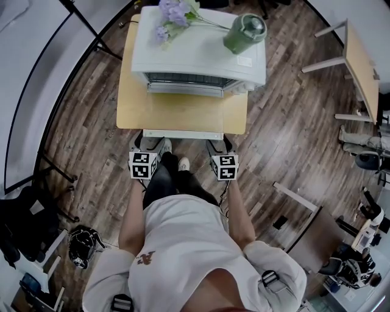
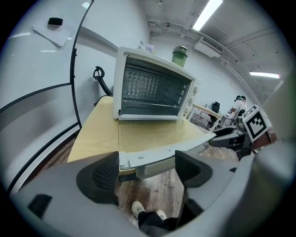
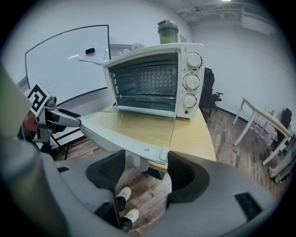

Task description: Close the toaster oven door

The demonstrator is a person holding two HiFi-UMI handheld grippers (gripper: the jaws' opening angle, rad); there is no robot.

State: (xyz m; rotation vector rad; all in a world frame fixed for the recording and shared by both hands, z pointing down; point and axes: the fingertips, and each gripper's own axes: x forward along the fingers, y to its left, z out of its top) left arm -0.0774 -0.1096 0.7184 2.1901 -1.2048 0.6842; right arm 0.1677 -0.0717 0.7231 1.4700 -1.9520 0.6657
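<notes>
Light: bright, even, from ceiling tube lights (image 2: 210,13); soft shadows. Fisheye warp, dark vignette at edges. Foregrnd blurred.

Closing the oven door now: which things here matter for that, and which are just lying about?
Job: oven, its open door, left tool, right tool.
Lying about: flowers, green cup, whiteboard, side desk.
</notes>
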